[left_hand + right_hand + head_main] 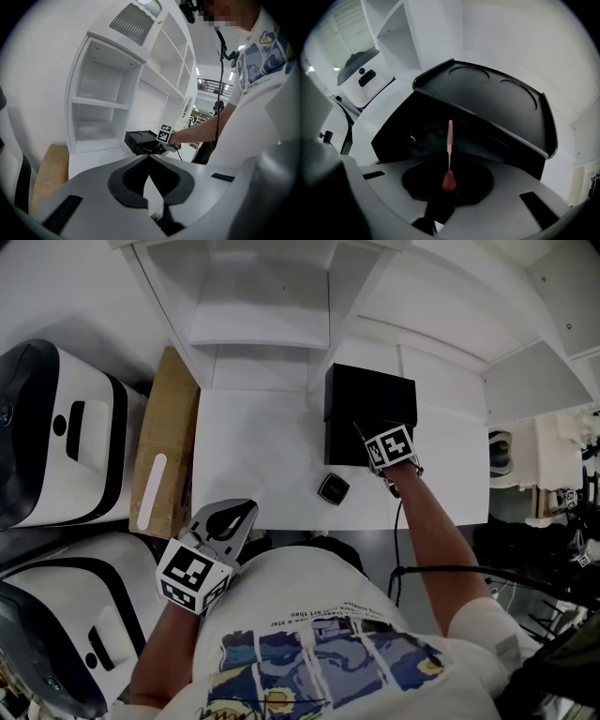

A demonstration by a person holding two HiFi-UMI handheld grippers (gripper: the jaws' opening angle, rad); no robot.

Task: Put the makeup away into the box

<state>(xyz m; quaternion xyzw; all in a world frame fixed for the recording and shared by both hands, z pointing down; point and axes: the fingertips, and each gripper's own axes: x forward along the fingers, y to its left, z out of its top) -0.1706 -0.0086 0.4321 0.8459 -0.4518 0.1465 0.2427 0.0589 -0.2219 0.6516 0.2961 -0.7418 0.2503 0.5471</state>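
A black box [369, 396] stands open at the back of the white table [253, 451], its lid [501, 101] raised. My right gripper [377, 444] points steeply down at the box's open front and is shut on a thin pink makeup stick [449, 137], whose tip reaches into the dark inside. A small black compact [333, 488] lies on the table just left of that gripper. At the table's front edge, far from the box, my left gripper [228, 524] is shut with nothing in it. The left gripper view shows the box [139, 140] ahead.
A brown cardboard sheet [166, 442] leans at the table's left side. Two white-and-black machines [66, 432] stand further left. White shelves [267, 306] rise behind the box. Cables and white equipment [548, 470] crowd the right.
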